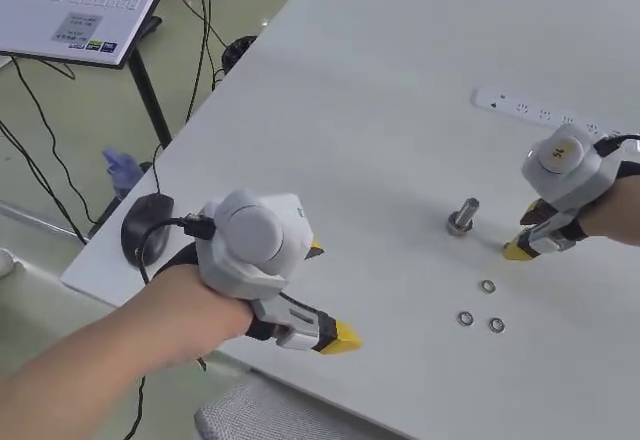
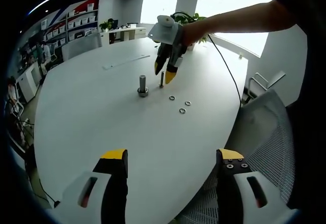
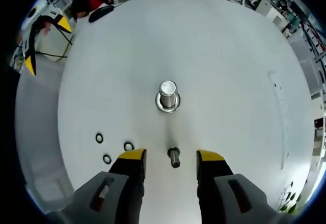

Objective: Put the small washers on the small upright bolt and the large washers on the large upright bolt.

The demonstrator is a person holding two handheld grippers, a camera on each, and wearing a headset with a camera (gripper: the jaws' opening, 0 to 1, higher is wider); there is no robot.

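The left gripper (image 2: 173,155) is hovering over the near table (image 1: 350,110) edge, jaws wide and holding nothing. Further in, three washers (image 1: 487,286) are lying flat and close together, none on a bolt yet. Just past them the right gripper (image 3: 172,152) is straddling the small bolt (image 3: 174,159), its jaws open on either side and seemingly not touching it. The large bolt (image 3: 167,95) is standing beyond. The right gripper likely needs to be lifting straight off so the small bolt isn't tipping. Thin rings are probably calling for low tips pinching across the rim, and for being kept level over the bolt top.
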